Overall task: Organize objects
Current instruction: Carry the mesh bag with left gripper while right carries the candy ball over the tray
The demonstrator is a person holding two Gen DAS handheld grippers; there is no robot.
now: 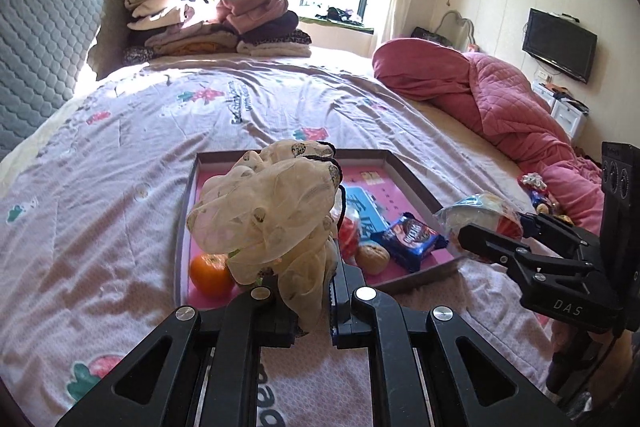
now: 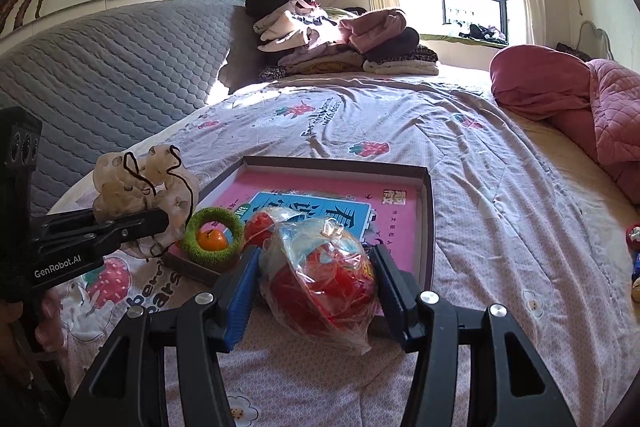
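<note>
My left gripper point(image 1: 316, 291) is shut on a cream, spotted fabric scrunchie point(image 1: 264, 211), held up over the near left part of a shallow box tray point(image 1: 392, 163) with a pink floor. In the tray lie an orange point(image 1: 210, 275), a walnut point(image 1: 372, 259), a blue snack packet point(image 1: 410, 241) and a red wrapped item point(image 2: 260, 223). In the right wrist view a green fuzzy ring point(image 2: 212, 235) surrounds the orange. My right gripper point(image 2: 316, 255) is shut on a clear-plastic-wrapped red and blue snack point(image 2: 320, 275), held above the tray's near edge. The left gripper point(image 2: 152, 223) with the scrunchie point(image 2: 140, 183) shows at left.
The tray lies on a bed with a strawberry-print cover point(image 1: 120, 147). Folded clothes point(image 1: 216, 23) are stacked at the head end, by a grey quilted headboard point(image 2: 100, 67). A pink quilt point(image 1: 500, 99) is bunched on the right, with small loose items point(image 1: 540, 195) beside it.
</note>
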